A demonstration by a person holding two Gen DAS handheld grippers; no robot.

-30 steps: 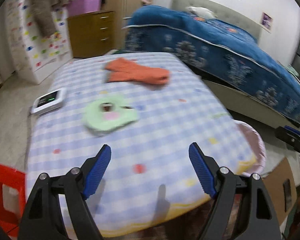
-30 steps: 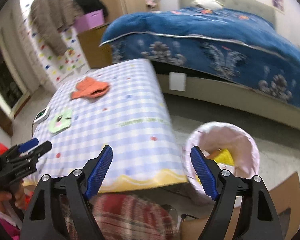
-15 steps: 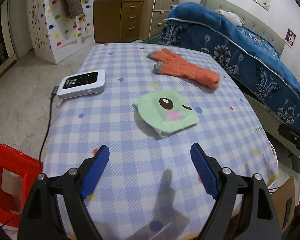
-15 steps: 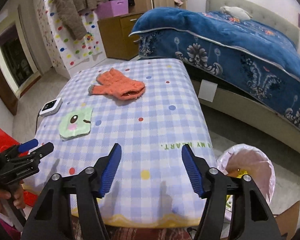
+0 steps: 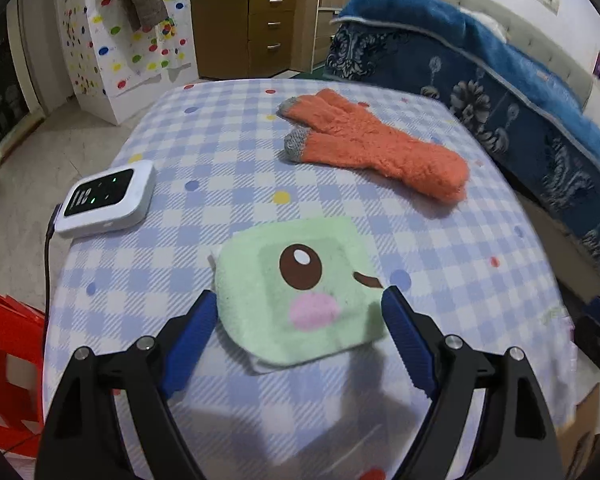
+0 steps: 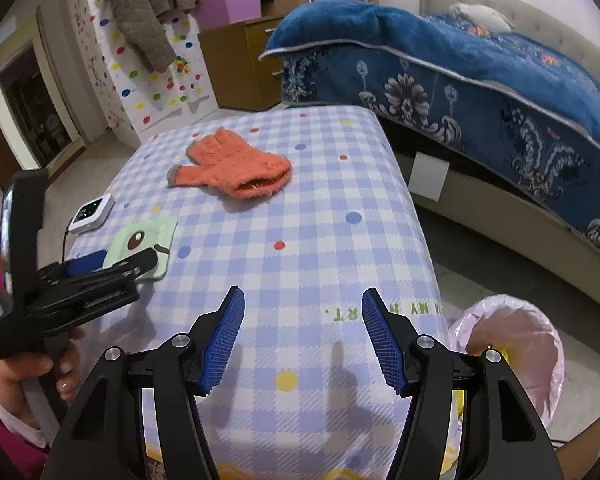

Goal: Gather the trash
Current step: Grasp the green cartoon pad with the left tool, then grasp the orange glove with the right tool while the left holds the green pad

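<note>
We held the left gripper (image 5: pixel 300 312) low over the near edge of the table (image 5: pixel 236 152), jaws spread wide, blue pads flanking the green cloth (image 5: pixel 300 280) but not yet touching it as far as we could tell. The cloth, printed w/ a cartoon face, lay flat near the table's near-left corner. Our right gripper (image 6: pixel 303 334) hung above the near-right edge, jaws apart and holding nothing.

Just right of that edge, on the floor, stood the bin (image 6: pixel 548 364) w/ a pink liner; something yellow showed inside, so we judged part of the job done.

Farther in, along the left edge, sat a white device (image 5: pixel 108 198) on a black cable, prob. not trash. Beyond the table's middle, toward the far-right corner, lay the orange glove (image 5: pixel 376 148), untouched.

Our read: the task was partway along. Cloth appeared next for pickup; it and the glove remained on the table, if both count as trash. Neither had been lifted.

Past the far edge: a wooden dresser (image 5: pixel 248 32) and a bed w/ a blue blanket (image 6: pixel 480 76).
</note>
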